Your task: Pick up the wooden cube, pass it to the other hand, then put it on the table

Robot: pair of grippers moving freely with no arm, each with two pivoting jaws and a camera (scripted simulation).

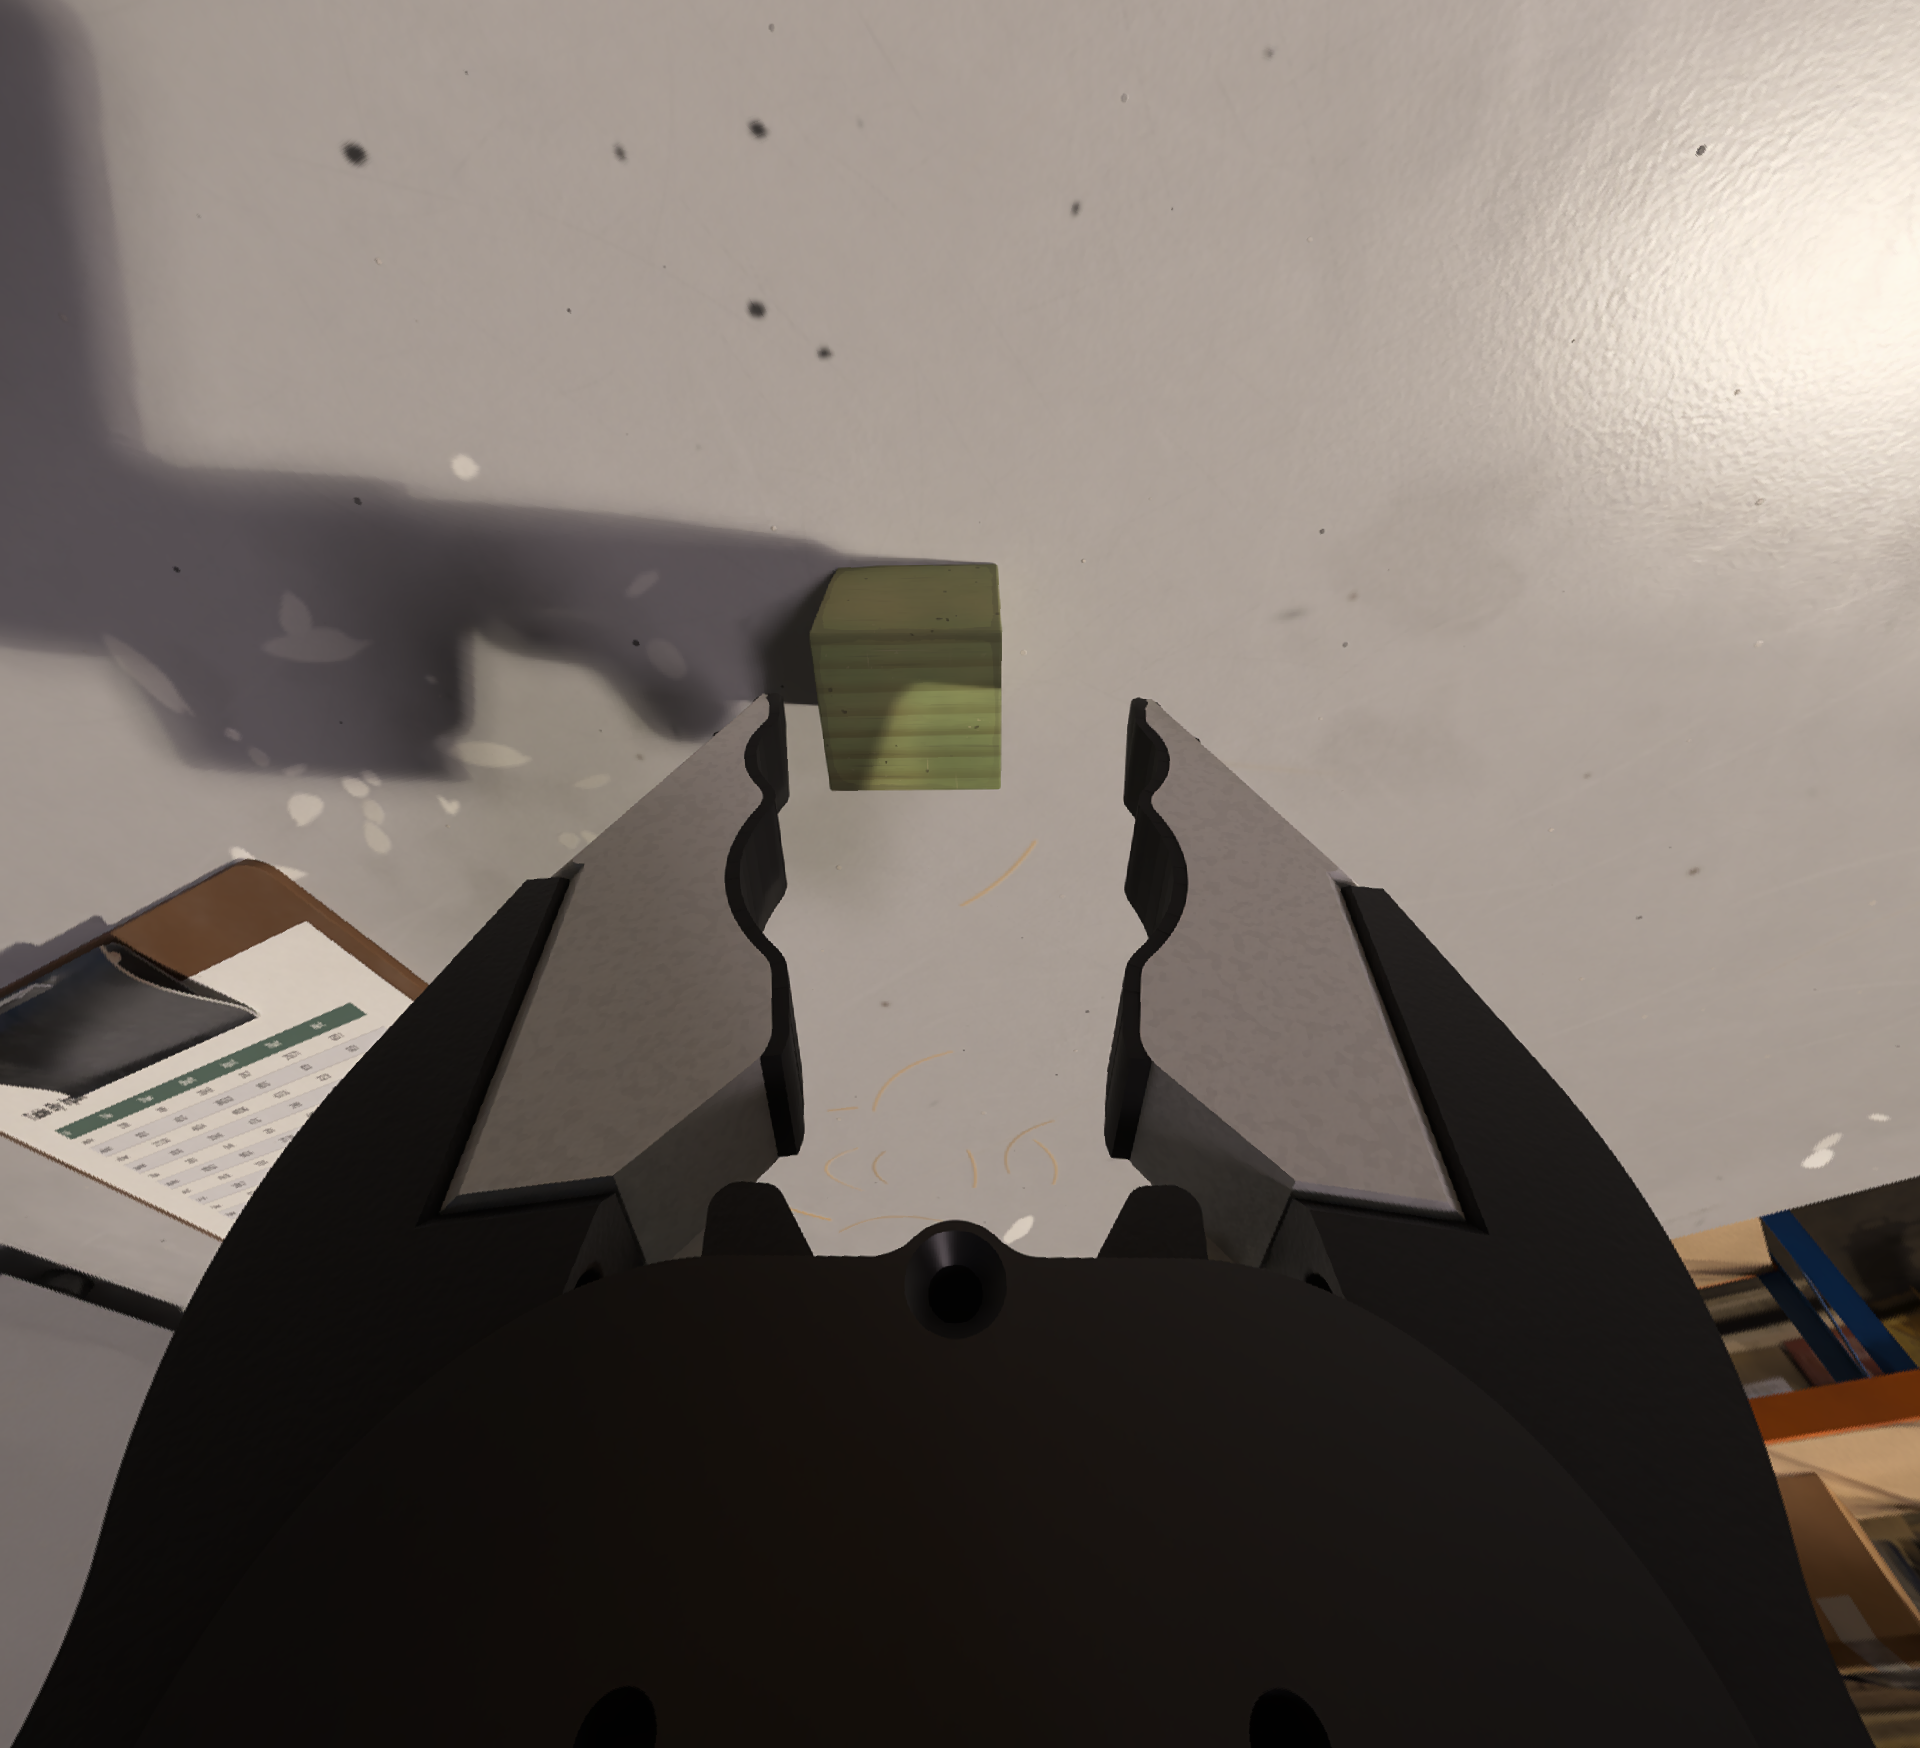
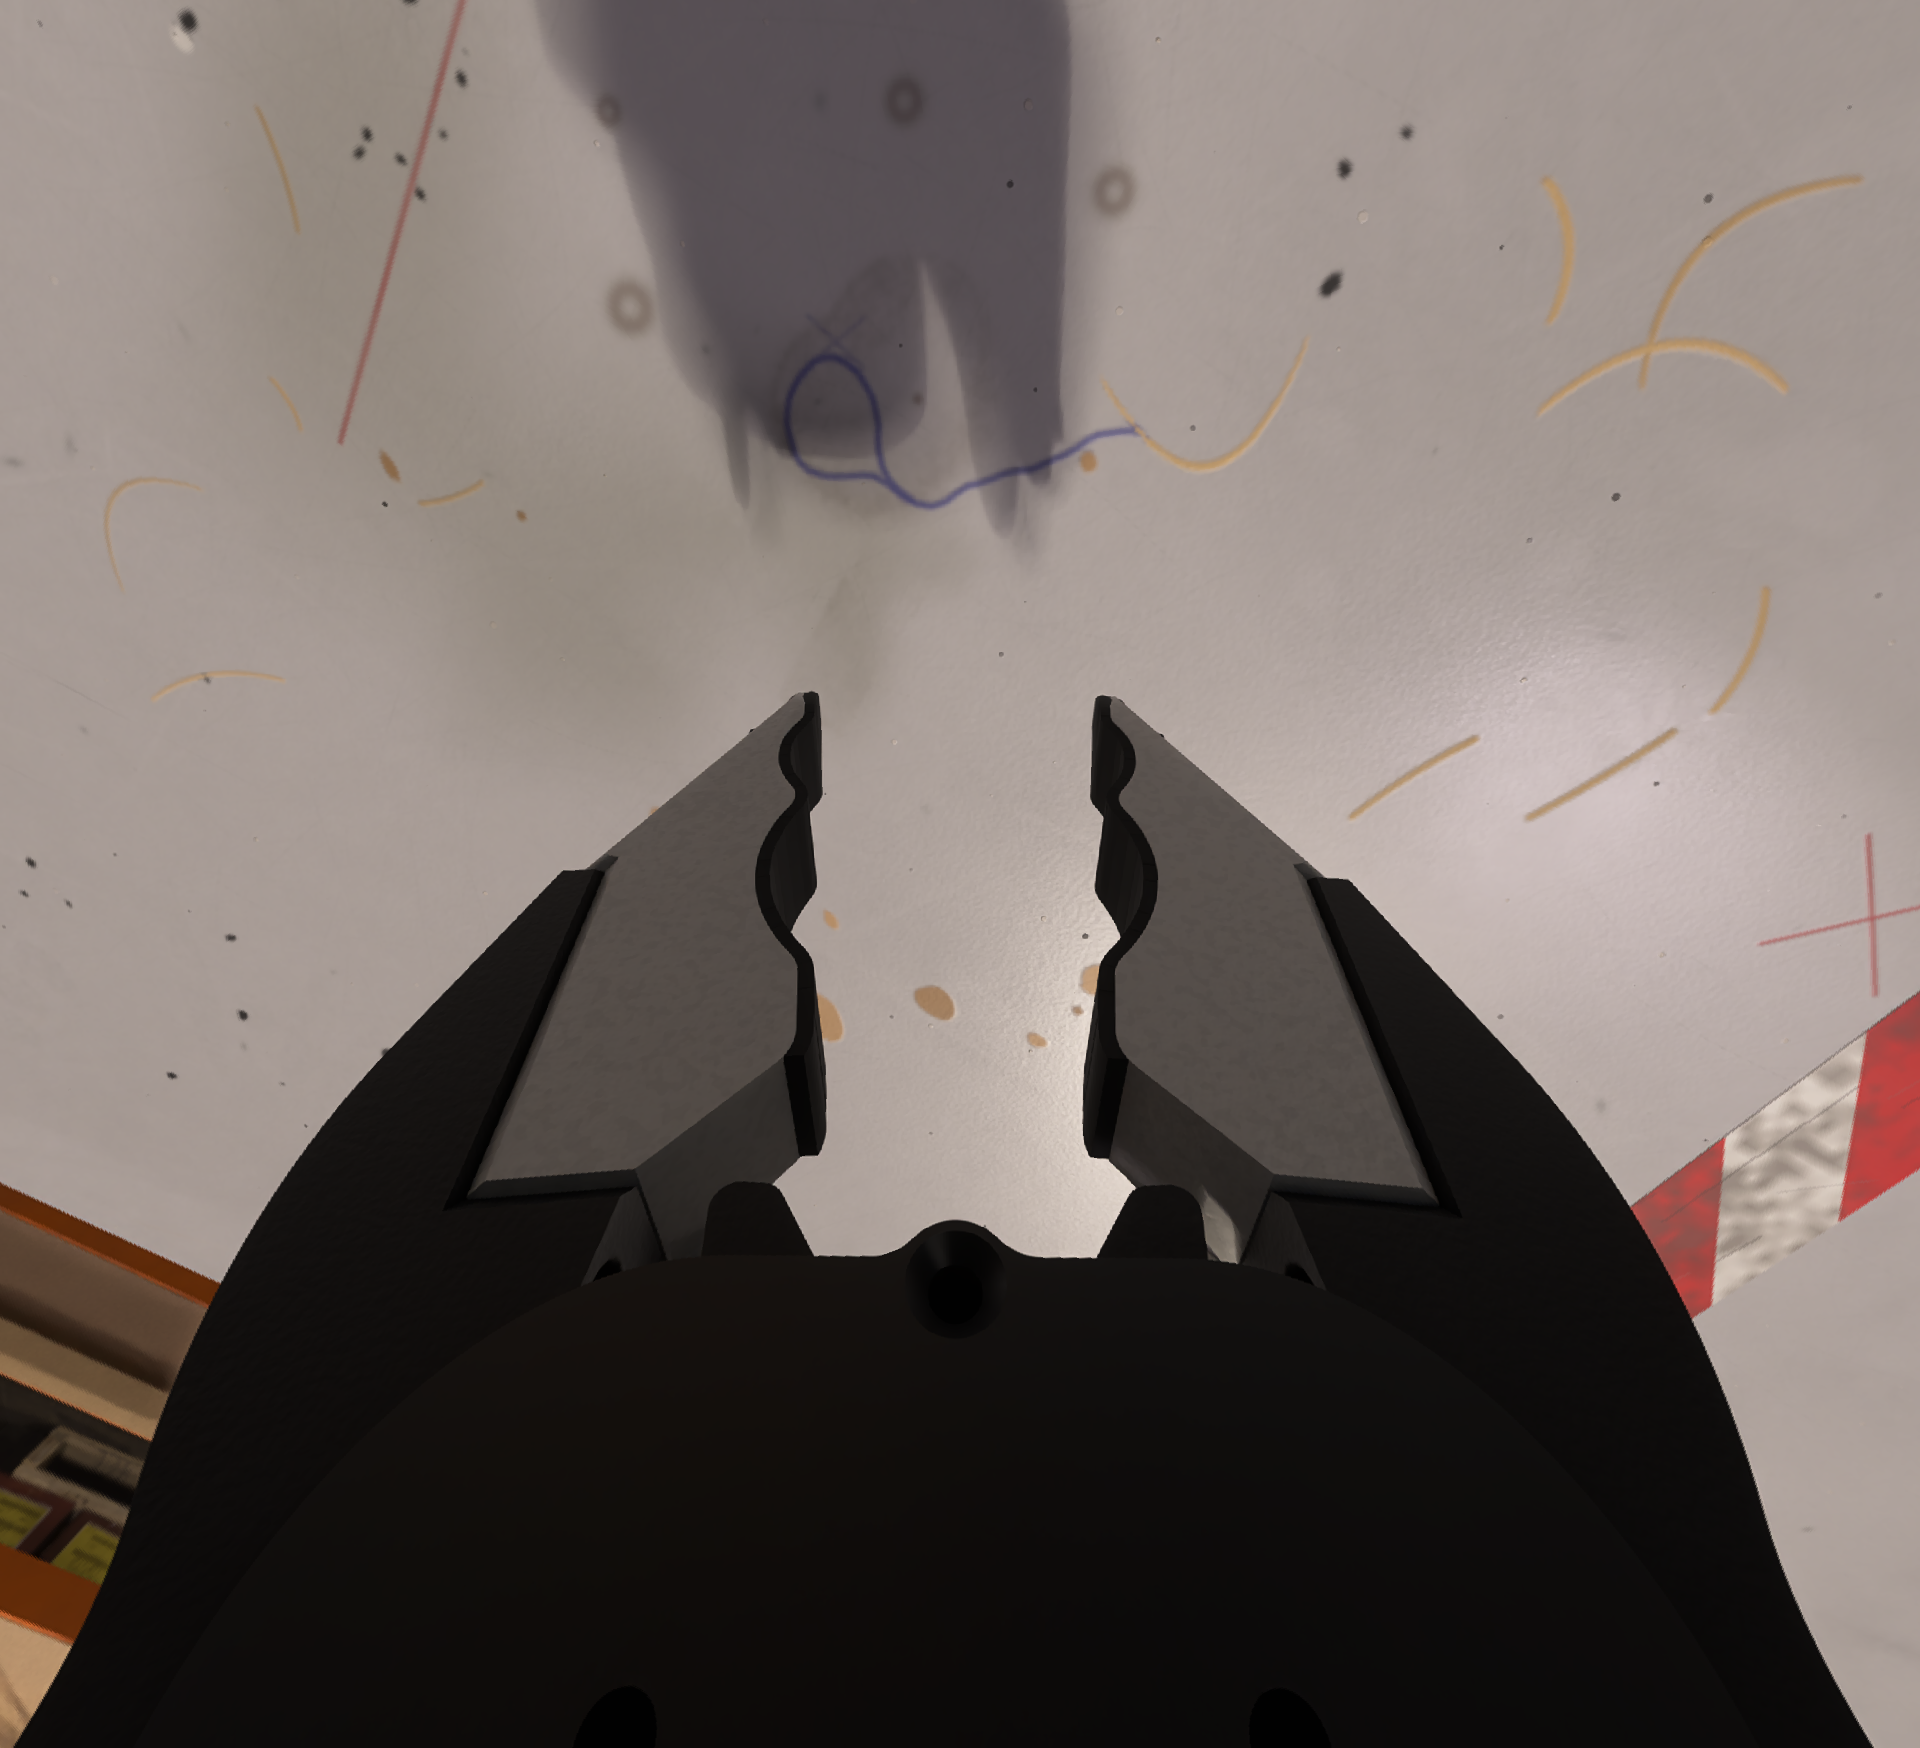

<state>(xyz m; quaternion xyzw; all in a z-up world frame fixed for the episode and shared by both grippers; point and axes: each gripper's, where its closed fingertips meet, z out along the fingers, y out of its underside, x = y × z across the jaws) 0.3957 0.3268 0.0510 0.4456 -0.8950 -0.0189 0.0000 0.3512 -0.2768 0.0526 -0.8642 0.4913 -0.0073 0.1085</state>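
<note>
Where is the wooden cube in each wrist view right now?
Left wrist view: the green wooden cube sits on the table just beyond the open left gripper, nearer its left finger.
Right wrist view: not in it.
Shared landmark: the speckled grey table.

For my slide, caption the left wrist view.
Open left gripper approaches a green wooden cube resting on the speckled grey table, a brown clipboard lying nearby.
</note>
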